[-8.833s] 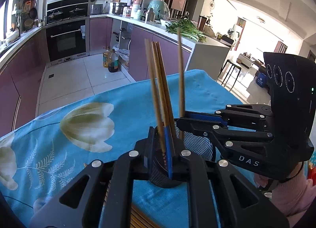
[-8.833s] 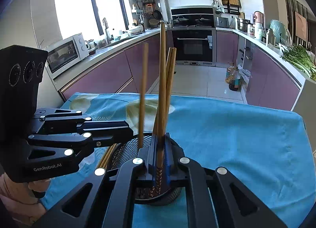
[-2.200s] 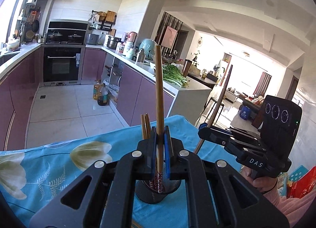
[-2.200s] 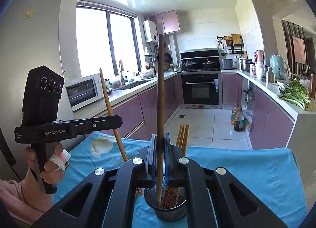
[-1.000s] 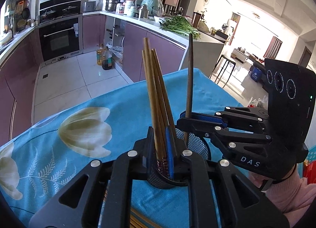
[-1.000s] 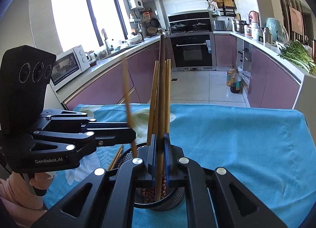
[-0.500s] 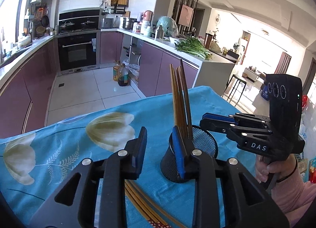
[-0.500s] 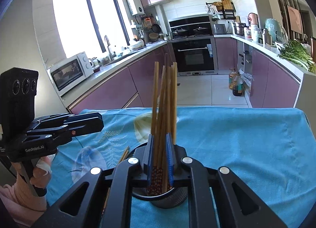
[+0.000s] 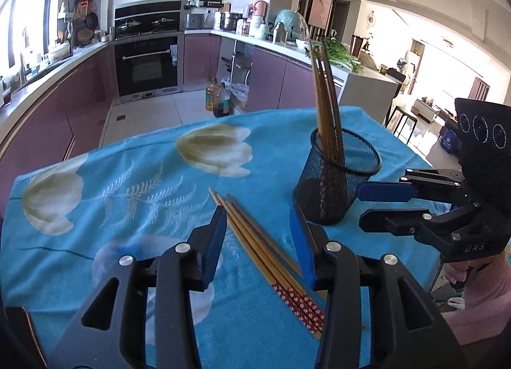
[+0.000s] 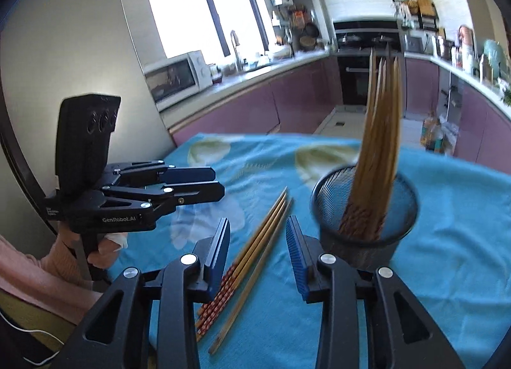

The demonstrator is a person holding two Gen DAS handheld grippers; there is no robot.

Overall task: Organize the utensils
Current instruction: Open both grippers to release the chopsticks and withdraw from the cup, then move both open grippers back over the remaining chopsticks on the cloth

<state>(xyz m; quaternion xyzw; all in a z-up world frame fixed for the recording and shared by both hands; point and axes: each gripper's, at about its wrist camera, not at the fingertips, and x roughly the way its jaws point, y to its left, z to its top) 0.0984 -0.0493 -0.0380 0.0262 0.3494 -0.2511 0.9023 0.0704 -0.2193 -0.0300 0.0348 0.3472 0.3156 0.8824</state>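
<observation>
A black mesh cup (image 9: 335,177) stands on the blue flowered cloth and holds several wooden chopsticks (image 9: 325,107); it also shows in the right wrist view (image 10: 364,212). Several loose chopsticks (image 9: 265,250) with red patterned ends lie flat on the cloth, also seen in the right wrist view (image 10: 252,260). My left gripper (image 9: 260,241) is open and empty, hovering over the loose chopsticks. My right gripper (image 10: 257,250) is open and empty, above the same chopsticks, just left of the cup. Each gripper shows in the other's view: right gripper (image 9: 373,206), left gripper (image 10: 210,183).
The blue cloth (image 9: 134,177) covers the table; its far edge drops off toward the kitchen floor. Purple cabinets and an oven (image 9: 147,65) stand beyond. A microwave (image 10: 175,78) sits on the counter at the left.
Both grippers have let go of their chopsticks, which now stand in the cup. Both have opened and pulled back and down toward the loose chopsticks on the cloth.
</observation>
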